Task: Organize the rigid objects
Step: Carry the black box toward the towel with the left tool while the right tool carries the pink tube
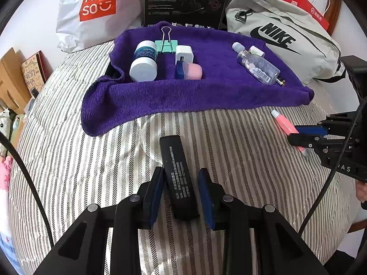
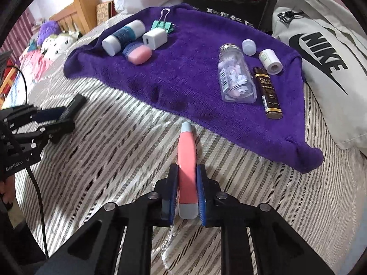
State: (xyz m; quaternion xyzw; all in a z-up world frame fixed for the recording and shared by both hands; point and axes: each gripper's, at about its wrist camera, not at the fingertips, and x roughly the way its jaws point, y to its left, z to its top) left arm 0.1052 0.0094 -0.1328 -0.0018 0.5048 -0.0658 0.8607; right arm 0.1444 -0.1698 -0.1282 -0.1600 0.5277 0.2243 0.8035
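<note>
Left gripper (image 1: 181,192) spread around a flat black bar (image 1: 179,176) with white print, matte and oblong, lying on the striped bed cover (image 1: 68,160); left blue pad touching its side, right pad a little apart, so open, not clamped. Right gripper (image 2: 187,194) closed tight on a smooth pink tube (image 2: 187,160) with pale blue ends, both blue pads pressing its sides, tip pointing toward the near edge of the fluffy purple towel (image 2: 183,73).

On the towel, toward its far left corner: a white round jar (image 2: 123,36) on its side, a white square charger (image 2: 154,38), a rounded pink case (image 2: 139,55), a mint green binder clip (image 2: 161,26) with wire handles. Toward the right edge: a clear bottle (image 2: 236,78) filled with small pale pieces, a dark brown slim box (image 2: 268,91) with gold print, a small white roll (image 2: 270,61), a pale round cap (image 2: 248,47). Grey fabric bag (image 2: 321,57) beside the right edge of the towel.
</note>
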